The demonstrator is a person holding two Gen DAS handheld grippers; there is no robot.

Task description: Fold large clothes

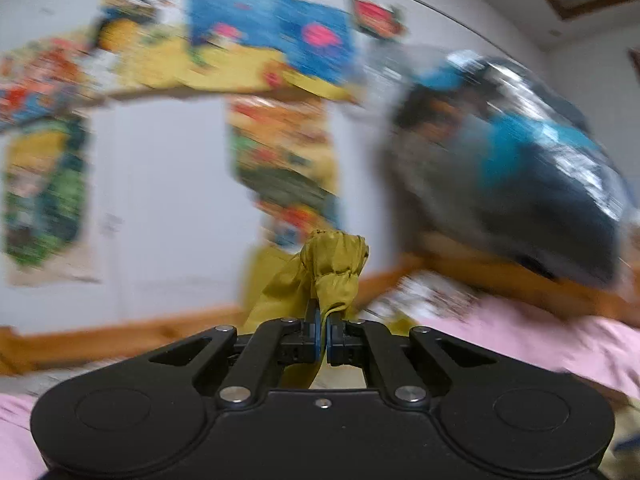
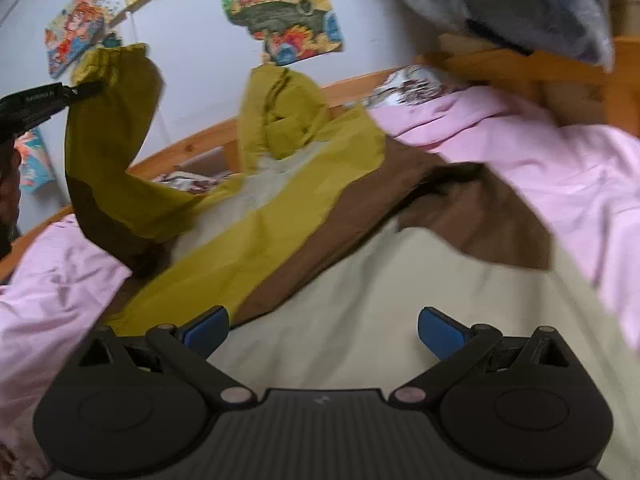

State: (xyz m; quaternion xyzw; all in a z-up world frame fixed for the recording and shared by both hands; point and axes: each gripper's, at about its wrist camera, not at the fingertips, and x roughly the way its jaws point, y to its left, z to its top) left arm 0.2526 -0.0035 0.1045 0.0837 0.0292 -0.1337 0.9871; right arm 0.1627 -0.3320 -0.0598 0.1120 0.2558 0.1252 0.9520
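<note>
On the pink bedding (image 2: 580,184) | mustard-and-brown jacket (image 2: 256,224) spread toward the far left, one sleeve (image 2: 108,152) lifted high at left | left gripper (image 1: 323,312) clenched on that sleeve's elastic cuff (image 1: 334,260) | right gripper (image 2: 322,330) near, fingers released, spread wide above cream lining (image 2: 360,312), holding nothing

The jacket (image 2: 256,216) is a large one in mustard yellow, brown and cream panels, spread loosely across the pink bedding with its cream part nearest the camera. One sleeve (image 2: 116,152) is lifted clear of the bed and hangs in a bend (its gathered elastic cuff (image 1: 334,264) pinched at the top). The hood stands rumpled behind.
</note>
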